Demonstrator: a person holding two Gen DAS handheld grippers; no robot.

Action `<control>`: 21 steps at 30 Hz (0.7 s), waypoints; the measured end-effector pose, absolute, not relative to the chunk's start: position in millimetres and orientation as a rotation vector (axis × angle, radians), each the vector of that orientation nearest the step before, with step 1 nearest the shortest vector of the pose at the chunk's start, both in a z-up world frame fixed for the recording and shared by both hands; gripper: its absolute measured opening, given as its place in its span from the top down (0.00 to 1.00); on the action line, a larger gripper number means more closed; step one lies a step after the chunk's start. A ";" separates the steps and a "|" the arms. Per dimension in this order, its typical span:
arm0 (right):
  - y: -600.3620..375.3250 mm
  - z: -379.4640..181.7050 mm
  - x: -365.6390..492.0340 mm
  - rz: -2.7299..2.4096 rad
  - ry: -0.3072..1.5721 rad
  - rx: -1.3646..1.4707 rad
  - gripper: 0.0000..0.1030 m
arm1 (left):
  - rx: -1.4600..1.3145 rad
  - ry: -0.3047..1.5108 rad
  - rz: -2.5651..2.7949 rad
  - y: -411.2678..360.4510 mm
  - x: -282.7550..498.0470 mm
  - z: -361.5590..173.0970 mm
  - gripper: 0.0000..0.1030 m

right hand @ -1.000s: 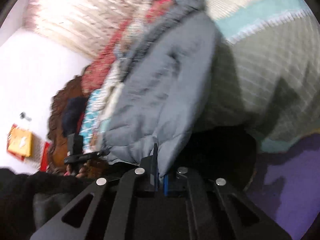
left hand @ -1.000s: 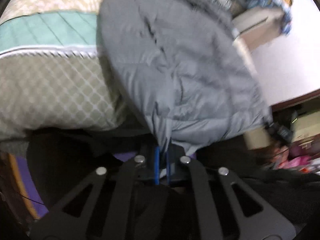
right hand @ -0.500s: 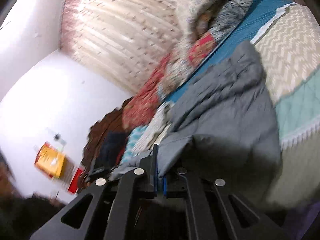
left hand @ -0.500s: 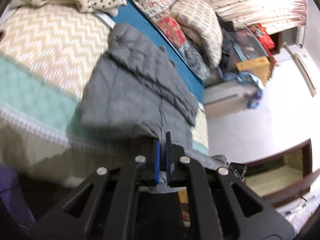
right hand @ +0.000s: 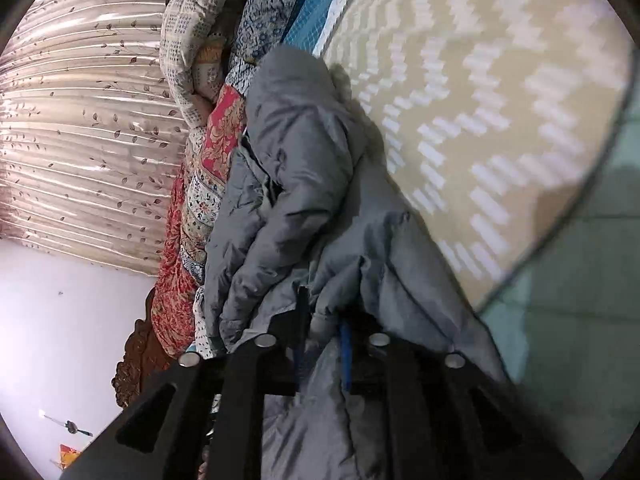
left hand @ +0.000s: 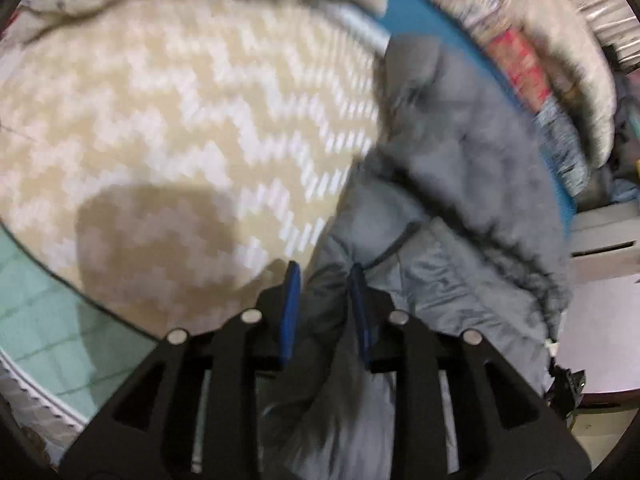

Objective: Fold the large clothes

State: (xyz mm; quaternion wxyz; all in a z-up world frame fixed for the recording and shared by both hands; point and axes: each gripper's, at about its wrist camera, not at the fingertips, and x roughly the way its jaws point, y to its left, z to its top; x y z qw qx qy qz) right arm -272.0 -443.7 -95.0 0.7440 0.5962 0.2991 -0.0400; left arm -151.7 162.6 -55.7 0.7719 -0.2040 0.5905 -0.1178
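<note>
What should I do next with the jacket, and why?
Probably open both grippers fully and back off. The jacket already lies bunched on the bedspread, and fabric sits between the parted fingers of the left gripper and the right gripper. Pulling away too soon could drag the fold apart.

Your left wrist view looked close along its tool over the bed; your right wrist view, rolled sideways, shared the grey jacket and bed.
</note>
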 end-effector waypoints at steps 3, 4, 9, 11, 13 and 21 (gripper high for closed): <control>-443.7 -61.6 -297.2 -0.151 0.600 1.183 0.18 | -0.467 1.138 -0.230 191.8 -166.3 -17.8 0.77; -440.9 -49.8 -300.8 -0.159 0.591 1.130 0.20 | -0.443 1.103 -0.235 193.9 -171.6 -4.5 0.77; -400.2 -21.0 -281.1 -0.018 0.664 0.853 0.35 | -0.222 1.000 -0.411 136.5 -197.4 28.1 0.77; -387.1 -29.5 -262.3 0.006 0.729 0.815 0.35 | -0.125 0.993 -0.514 92.9 -201.7 24.7 0.77; -380.1 -42.2 -241.0 -0.005 0.784 0.779 0.35 | -0.040 0.997 -0.544 67.5 -206.0 10.8 0.77; -370.1 -42.8 -215.1 -0.039 1.009 0.614 0.35 | 0.149 1.135 -0.433 50.6 -188.3 -62.7 0.75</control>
